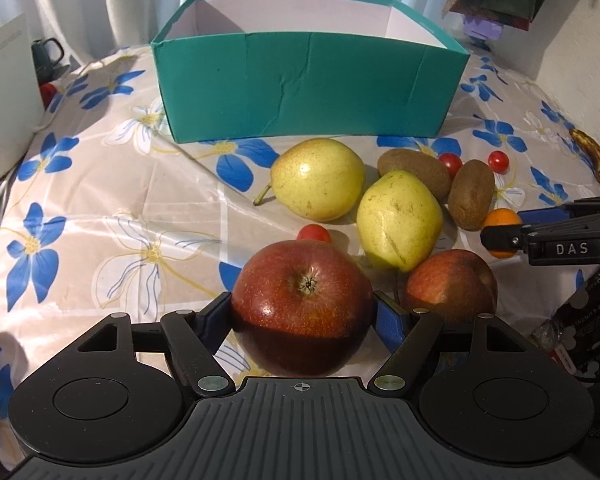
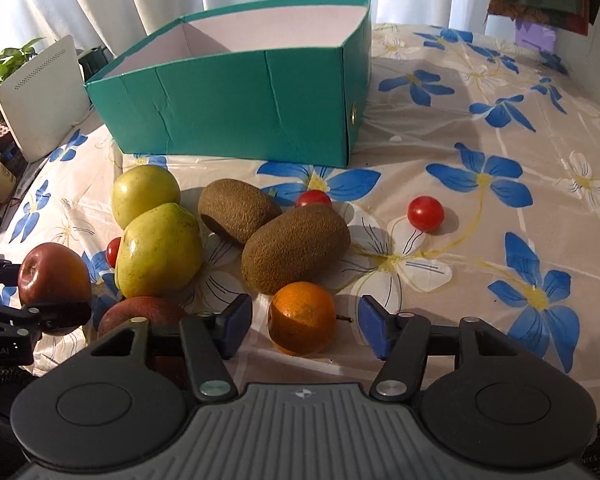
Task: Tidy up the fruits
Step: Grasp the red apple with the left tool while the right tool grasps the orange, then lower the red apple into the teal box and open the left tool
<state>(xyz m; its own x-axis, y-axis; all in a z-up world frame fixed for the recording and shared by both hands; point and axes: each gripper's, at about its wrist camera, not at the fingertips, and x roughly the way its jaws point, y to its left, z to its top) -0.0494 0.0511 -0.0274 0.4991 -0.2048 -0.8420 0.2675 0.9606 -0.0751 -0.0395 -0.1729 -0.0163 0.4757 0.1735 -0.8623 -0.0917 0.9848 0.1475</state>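
red apple [image 1: 303, 304] in left tongs [image 1: 303, 312]

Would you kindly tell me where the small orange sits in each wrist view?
Left wrist: the orange is at the right edge, partly behind the right tool.
Right wrist: the orange is bottom centre, between the open blue pads.
Shared landmark: the teal box.

Right gripper [image 2: 305, 326] spread wide around an orange [image 2: 301, 318]; two kiwis [image 2: 294, 246] just beyond; teal box [image 2: 236, 108] behind.
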